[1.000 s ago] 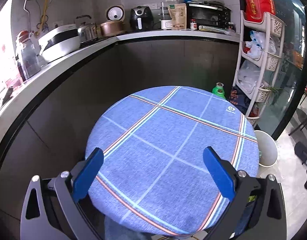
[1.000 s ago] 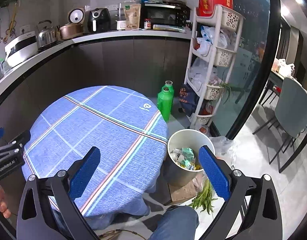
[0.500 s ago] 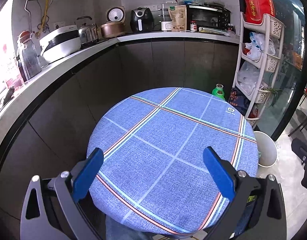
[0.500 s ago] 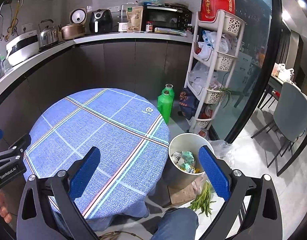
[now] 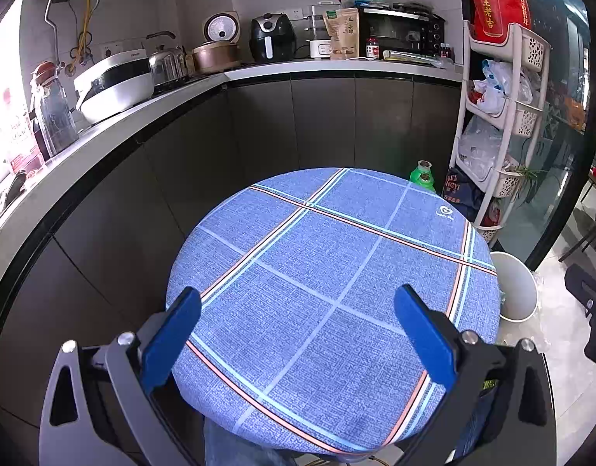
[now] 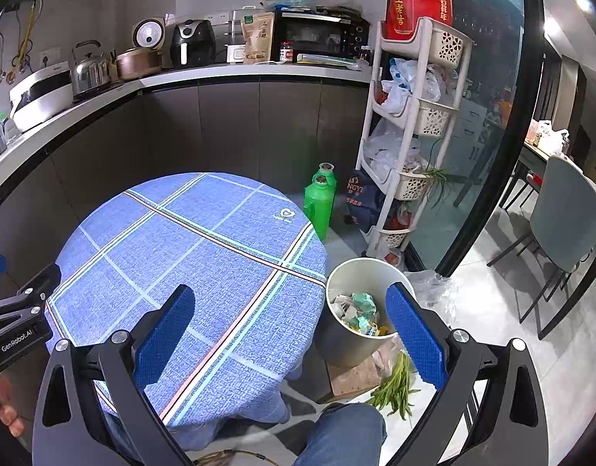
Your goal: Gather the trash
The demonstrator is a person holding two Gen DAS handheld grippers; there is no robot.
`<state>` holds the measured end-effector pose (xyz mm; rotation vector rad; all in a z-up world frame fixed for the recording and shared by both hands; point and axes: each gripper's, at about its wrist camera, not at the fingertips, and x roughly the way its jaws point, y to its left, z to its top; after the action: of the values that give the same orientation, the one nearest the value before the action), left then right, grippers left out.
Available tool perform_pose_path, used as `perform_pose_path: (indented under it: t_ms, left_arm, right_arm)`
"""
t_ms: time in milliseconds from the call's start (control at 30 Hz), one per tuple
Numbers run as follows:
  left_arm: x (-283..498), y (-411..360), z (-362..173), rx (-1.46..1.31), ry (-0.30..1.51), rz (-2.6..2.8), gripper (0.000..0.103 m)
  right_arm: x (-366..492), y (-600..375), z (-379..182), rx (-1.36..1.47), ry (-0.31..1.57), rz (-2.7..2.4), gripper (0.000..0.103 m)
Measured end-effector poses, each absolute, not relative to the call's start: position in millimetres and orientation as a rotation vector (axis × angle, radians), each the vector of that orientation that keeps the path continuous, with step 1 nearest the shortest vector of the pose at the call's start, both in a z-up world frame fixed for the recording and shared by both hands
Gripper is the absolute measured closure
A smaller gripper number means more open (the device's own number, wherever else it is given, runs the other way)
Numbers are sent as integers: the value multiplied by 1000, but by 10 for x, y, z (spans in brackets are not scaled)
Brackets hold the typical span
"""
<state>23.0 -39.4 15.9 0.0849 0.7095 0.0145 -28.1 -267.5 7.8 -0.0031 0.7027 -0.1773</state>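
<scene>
A white trash bin (image 6: 362, 306) stands on the floor at the right of the round table (image 6: 189, 248), with crumpled paper and wrappers (image 6: 356, 310) inside. In the left wrist view only the bin's rim (image 5: 513, 287) shows past the table edge. The blue plaid tablecloth (image 5: 329, 272) has nothing lying on it. My left gripper (image 5: 298, 326) hangs open above the near part of the table, holding nothing. Held above the table's right edge and the bin, my right gripper (image 6: 290, 322) is open too, nothing between its blue pads.
Green stalks (image 6: 395, 384), a cardboard piece (image 6: 352, 376) and clear plastic (image 6: 434, 291) lie on the floor by the bin. Two green bottles (image 6: 319, 202) and a white shelf rack (image 6: 410, 128) stand behind. A counter (image 5: 220, 77) with appliances rings the back. A person's knee (image 6: 340, 435) shows below.
Both grippers have drawn slightly back and up, so the table looks a little farther. Both stay open and nothing was picked up.
</scene>
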Motion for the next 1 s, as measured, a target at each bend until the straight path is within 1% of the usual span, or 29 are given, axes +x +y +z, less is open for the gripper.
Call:
perform_pose_path:
  t_ms: [1000]
  left_arm:
    - [276,-394,125,91,717,9,3]
  right_arm:
    - [-269,-2703,34,8,711,-186,8]
